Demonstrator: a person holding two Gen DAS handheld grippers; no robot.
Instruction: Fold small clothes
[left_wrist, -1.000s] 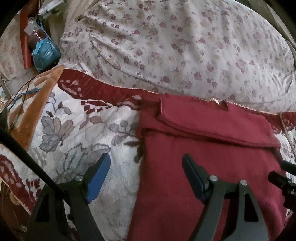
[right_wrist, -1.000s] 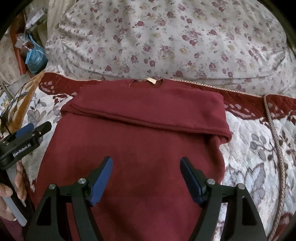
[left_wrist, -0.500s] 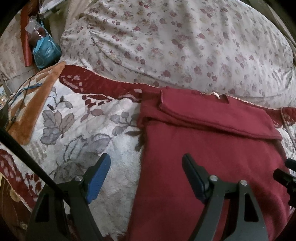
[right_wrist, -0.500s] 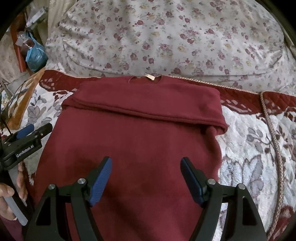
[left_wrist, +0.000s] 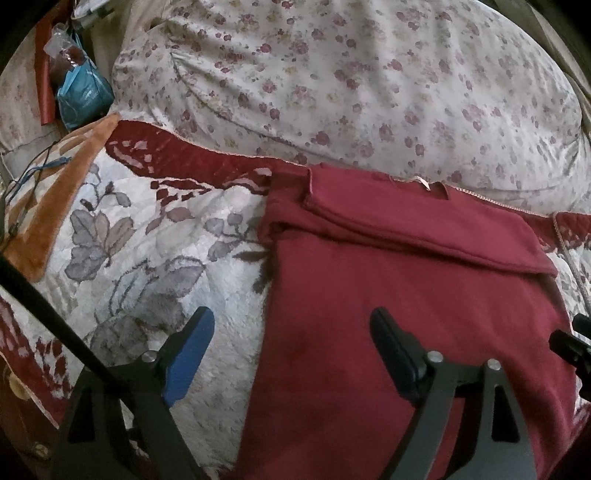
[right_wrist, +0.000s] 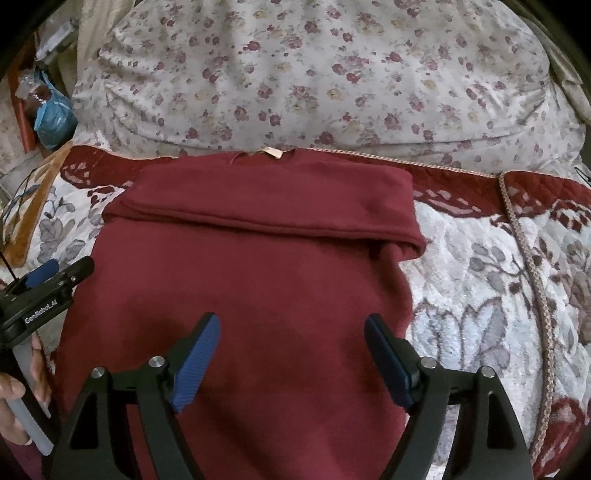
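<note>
A dark red garment (left_wrist: 406, 295) (right_wrist: 258, 266) lies flat on a flowered bedspread, its far part folded over into a band with a small tan label (right_wrist: 272, 152) at the neck edge. My left gripper (left_wrist: 291, 332) hovers over the garment's left edge with its jaws opening; one blue pad (left_wrist: 188, 354) is over the bedspread, the other over red cloth, nothing pinched. My right gripper (right_wrist: 291, 336) hangs above the garment's near middle, jaws also opening, empty. The left gripper (right_wrist: 55, 277) and a hand holding it show at the left edge of the right wrist view.
A large flowered pillow or duvet (left_wrist: 351, 81) rises behind the garment. The white and red quilted bedspread (right_wrist: 480, 314) has a braided trim (right_wrist: 532, 273) on the right. An orange blanket edge (left_wrist: 55, 199), thin cables and a blue plastic bag (left_wrist: 81, 96) sit at far left.
Both grippers' jaws have widened slightly. In both views the garment sits a little lower and nearer than before; the garment itself lies unchanged.
</note>
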